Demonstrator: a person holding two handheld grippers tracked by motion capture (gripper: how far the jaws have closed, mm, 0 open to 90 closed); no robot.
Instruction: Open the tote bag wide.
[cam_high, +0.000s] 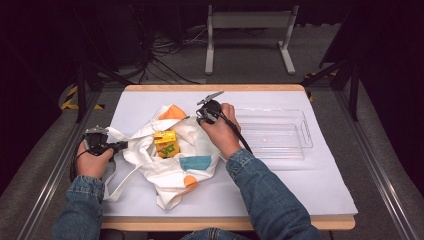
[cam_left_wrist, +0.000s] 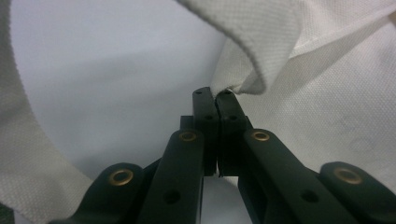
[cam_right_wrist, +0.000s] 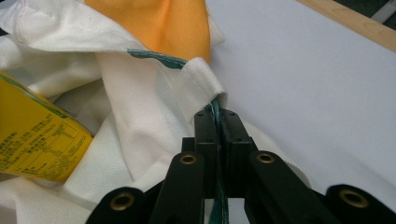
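A person in denim sleeves works at a table (cam_high: 320, 190) covered with a pale sheet, a hand-held gripper in each hand, both fastened to a white cloth tote bag (cam_high: 165, 172) printed with orange and teal shapes. The bag lies crumpled at the centre-left of the high view, its mouth spread between the two tools.

The left gripper (cam_high: 122, 145), at the left edge of the table in the high view, is clenched on the bag's left rim. In the left gripper view (cam_left_wrist: 215, 95) the two black jaws meet with a fold of white woven cloth (cam_left_wrist: 261, 46) pinched at their tips, and the fabric curls away toward the upper right of that frame.

The right gripper (cam_high: 200, 118), just above the middle of the high view, grasps the bag's opposite rim. The right gripper view (cam_right_wrist: 217, 114) shows its jaws pressed together on a teal-stitched edge of the cloth (cam_right_wrist: 201, 74), an orange patch (cam_right_wrist: 154, 23) filling the top of that frame.

A yellow carton (cam_high: 166, 143) with green print stands in the open mouth of the bag, between the two grippers; its printed side appears at the left edge of the right gripper view.

A clear plastic tray (cam_high: 305, 132) sits at the right of the high view, just beside the right hand (cam_high: 222, 132) and apart from the bag.
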